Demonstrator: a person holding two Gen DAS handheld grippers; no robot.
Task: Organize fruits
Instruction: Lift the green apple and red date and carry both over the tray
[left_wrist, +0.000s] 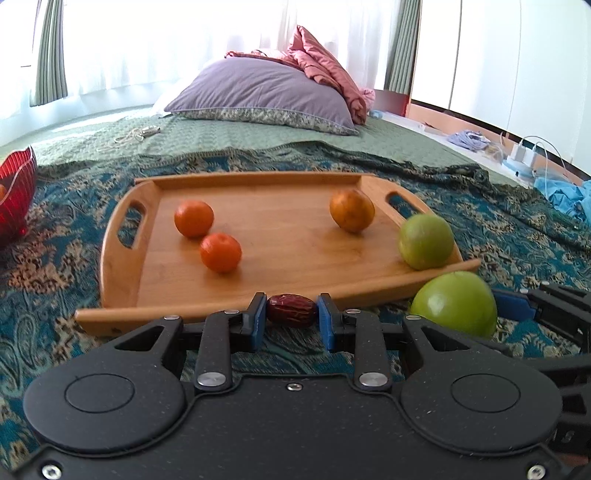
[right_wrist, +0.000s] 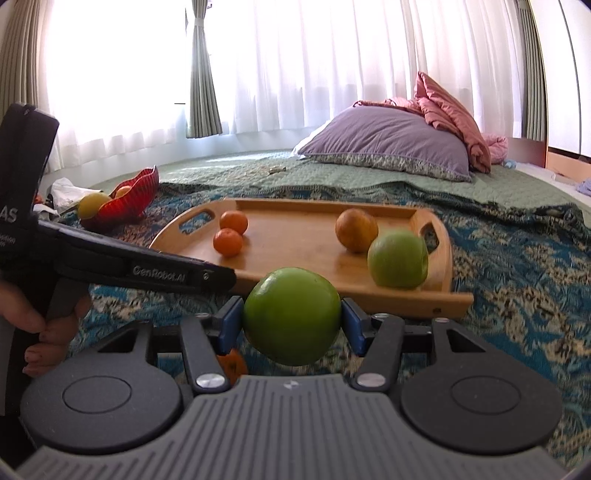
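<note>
Bright curtained windows and a purple pillow (right_wrist: 388, 147) are seen behind a bed spread with a patterned blue-green blanket (left_wrist: 498, 236), on which a wooden tray (left_wrist: 122, 258) with cut-out handles is laid. Four fruits are held by the tray: two small oranges (left_wrist: 194, 218) toward its left side, touching or nearly so, a duller orange fruit (left_wrist: 351, 210) toward the far right, and a green apple (left_wrist: 426, 242) at the near right corner, against the rim. A red ribbed bowl (right_wrist: 129, 199) is set on the blanket to the left of the tray, well apart from it; a yellow fruit (right_wrist: 90, 205) and another orange one are seen in it. The left gripper (left_wrist: 291, 315) is closed almost fully on a wrinkled red date (left_wrist: 291, 314), which is pinched between the blue pads just in front of the tray's near rim. The right gripper (right_wrist: 291, 317) is closed partway on a second green apple (right_wrist: 291, 315), which is pressed from both sides by the pads and held in front of the tray's near edge, beside the left gripper. Another small orange fruit (right_wrist: 232, 365) is glimpsed below the right gripper, mostly hidden. Part of a hand (right_wrist: 48, 332) is seen on the left gripper's handle.
</note>
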